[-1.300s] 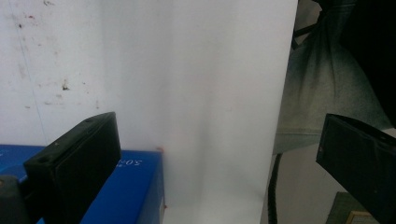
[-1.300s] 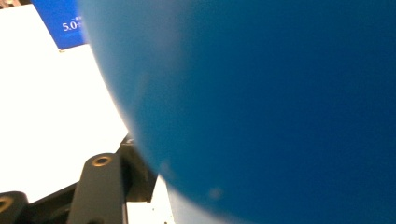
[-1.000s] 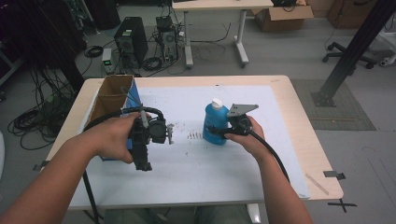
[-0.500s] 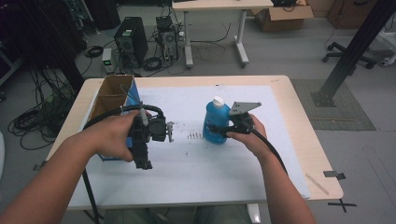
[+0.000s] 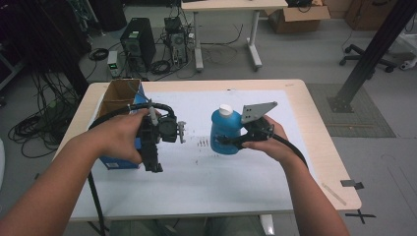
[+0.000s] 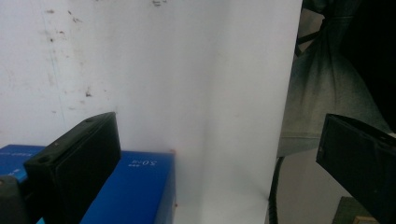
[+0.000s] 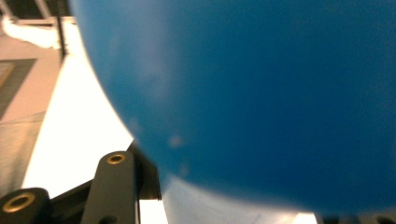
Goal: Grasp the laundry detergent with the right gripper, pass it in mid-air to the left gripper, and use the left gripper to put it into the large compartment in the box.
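Your right tool (image 5: 223, 141) is clamped on the blue bottle (image 5: 225, 130), upright, right of centre above the white-covered counter (image 5: 246, 187). Your left tool (image 5: 152, 164) hangs released beside the blue box (image 5: 118, 160) at the left.

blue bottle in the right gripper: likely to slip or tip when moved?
The blue bottle looks like smooth, rounded plastic, so it may twist or slip in the right gripper. It is gripped low on its body, well below the white cap, so it could tilt. Its opaque wall hides the fill, so weight is uncertain.
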The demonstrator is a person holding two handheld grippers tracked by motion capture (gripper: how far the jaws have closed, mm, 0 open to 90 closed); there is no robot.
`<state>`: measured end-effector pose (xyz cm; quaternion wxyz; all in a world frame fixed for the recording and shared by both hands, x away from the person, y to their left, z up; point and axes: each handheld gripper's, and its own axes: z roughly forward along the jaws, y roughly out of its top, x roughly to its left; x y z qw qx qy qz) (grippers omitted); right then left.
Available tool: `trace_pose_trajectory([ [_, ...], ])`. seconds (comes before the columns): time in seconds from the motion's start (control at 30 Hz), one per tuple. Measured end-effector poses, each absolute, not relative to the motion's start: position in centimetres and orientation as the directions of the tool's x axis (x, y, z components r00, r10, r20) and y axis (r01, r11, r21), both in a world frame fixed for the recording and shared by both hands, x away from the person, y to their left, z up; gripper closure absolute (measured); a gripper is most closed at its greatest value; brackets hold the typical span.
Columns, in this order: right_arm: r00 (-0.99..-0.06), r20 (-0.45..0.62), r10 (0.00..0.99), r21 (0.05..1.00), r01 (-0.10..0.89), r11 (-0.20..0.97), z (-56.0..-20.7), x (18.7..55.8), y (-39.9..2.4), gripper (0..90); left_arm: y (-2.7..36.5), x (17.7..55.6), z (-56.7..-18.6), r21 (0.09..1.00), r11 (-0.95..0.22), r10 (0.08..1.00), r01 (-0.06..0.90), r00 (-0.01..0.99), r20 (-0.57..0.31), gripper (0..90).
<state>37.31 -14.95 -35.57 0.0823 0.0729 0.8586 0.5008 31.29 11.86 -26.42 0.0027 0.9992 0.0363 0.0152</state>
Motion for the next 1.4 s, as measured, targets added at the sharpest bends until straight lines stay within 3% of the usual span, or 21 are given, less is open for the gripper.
trace_pose_trajectory([
  [0.37,-0.996,-0.049,0.077,0.861,-0.003,0.509,-35.9,35.4,-13.3,45.5,11.1,31.6,-25.2,0.021,-0.998,0.062,0.061,0.997,0.036,0.2],
  [0.8,-0.999,-0.043,0.0,0.865,-0.037,0.5,-37.4,34.0,-10.1,45.4,9.8,31.9,-24.7,0.021,-0.999,0.046,0.045,0.999,0.03,0.2],
  [1.4,-0.998,-0.059,-0.015,0.854,-0.058,0.516,-38.4,33.0,-5.4,45.3,8.8,31.8,-24.8,0.013,-0.999,0.03,0.029,0.999,0.024,0.2],
])
